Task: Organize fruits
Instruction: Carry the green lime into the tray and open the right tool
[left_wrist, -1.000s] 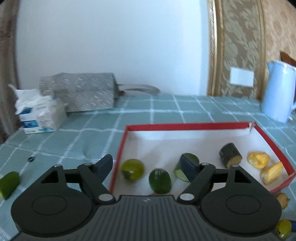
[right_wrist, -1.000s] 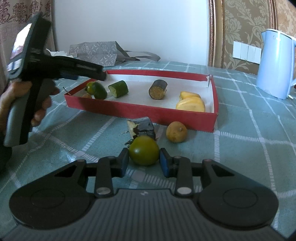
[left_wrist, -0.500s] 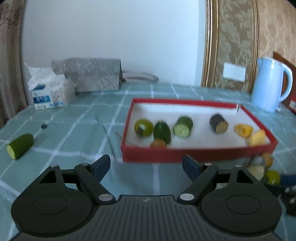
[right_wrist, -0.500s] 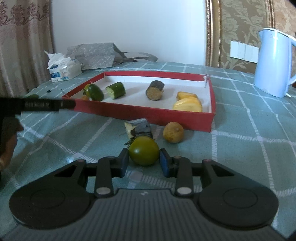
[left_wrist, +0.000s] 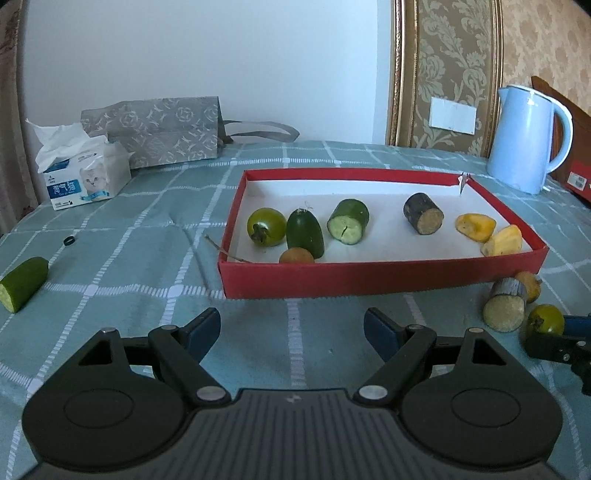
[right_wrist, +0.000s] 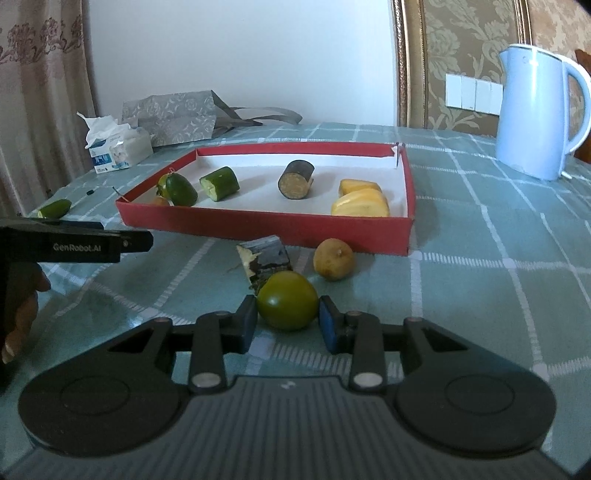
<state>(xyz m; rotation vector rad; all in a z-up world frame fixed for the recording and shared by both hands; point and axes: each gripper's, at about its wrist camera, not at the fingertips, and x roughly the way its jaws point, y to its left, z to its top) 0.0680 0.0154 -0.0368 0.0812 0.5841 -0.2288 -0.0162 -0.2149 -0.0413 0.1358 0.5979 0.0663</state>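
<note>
My right gripper (right_wrist: 287, 321) is shut on a green tomato (right_wrist: 287, 305) resting on the checked cloth in front of the red box (right_wrist: 266, 229). Just beyond it lie a dark-skinned cut piece (right_wrist: 264, 258) and a small brown fruit (right_wrist: 334, 258). My left gripper (left_wrist: 291, 328) is open and holds nothing, low over the cloth before the red box (left_wrist: 369, 277). Inside the box are a green tomato (left_wrist: 266, 226), two cucumber pieces (left_wrist: 348, 221), a dark cut piece (left_wrist: 423, 213), yellow pieces (left_wrist: 475, 227) and a brown fruit (left_wrist: 296, 255). Another cucumber piece (left_wrist: 23, 283) lies on the cloth far left.
A light blue kettle (right_wrist: 535, 114) stands at the back right. A tissue box (left_wrist: 86, 177) and a grey patterned bag (left_wrist: 155, 129) sit at the back left. A hand (right_wrist: 22, 314) holds the left tool at the left edge of the right wrist view.
My left gripper has drawn back from over the box and sunk toward the cloth, jaws still wide. The right gripper has stayed put on the green tomato.
</note>
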